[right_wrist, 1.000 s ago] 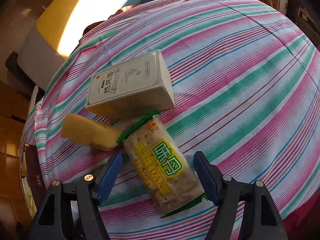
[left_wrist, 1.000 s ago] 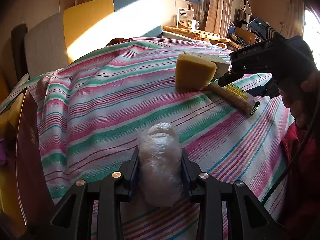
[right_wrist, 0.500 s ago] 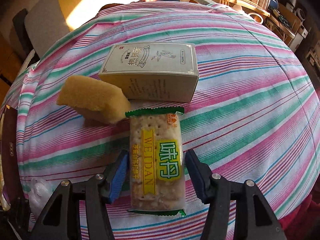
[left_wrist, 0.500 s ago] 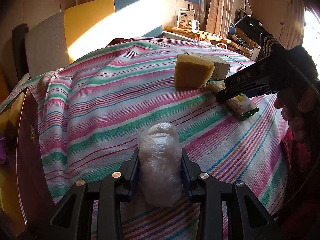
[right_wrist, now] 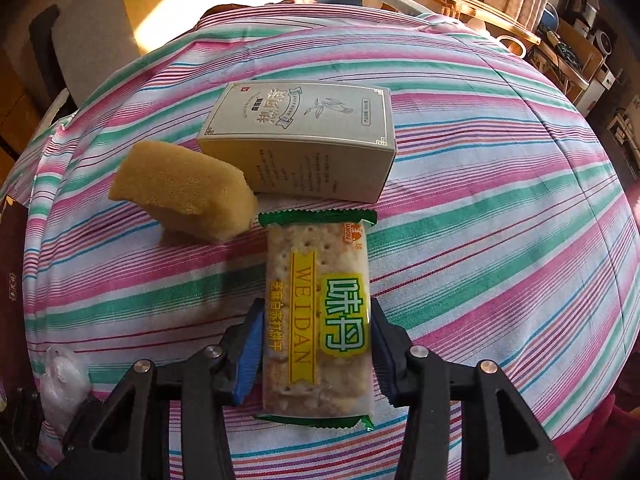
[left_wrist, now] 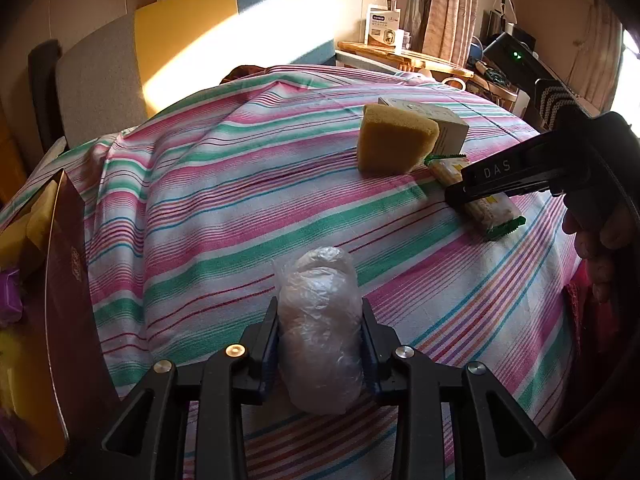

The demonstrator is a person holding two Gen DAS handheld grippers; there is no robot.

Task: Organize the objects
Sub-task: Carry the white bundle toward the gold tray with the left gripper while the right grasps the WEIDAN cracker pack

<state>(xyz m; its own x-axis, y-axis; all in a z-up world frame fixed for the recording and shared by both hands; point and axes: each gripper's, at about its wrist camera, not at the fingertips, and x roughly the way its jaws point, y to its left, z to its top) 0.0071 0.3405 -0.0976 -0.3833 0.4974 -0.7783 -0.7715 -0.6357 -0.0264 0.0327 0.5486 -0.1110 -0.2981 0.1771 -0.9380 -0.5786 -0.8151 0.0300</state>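
Striped-cloth worktop (right_wrist: 500, 184): R gripper (right_wrist: 316, 354) fingers closing round green-edged clear cracker packet (right_wrist: 316, 300) at 6 o'clock, squeeze gently; L gripper (left_wrist: 320, 344) clamps crinkled clear plastic bundle (left_wrist: 320, 320).

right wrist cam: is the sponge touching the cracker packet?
No. The yellow sponge sits to the left of the cracker packet, with a strip of striped cloth visible between them.

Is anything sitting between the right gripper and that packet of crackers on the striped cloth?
Nothing visible. The green-edged clear cracker packet already lies between the closing jaws of the right gripper. The yellow sponge block and the grey-white carton sit beyond its far end, outside the jaws.
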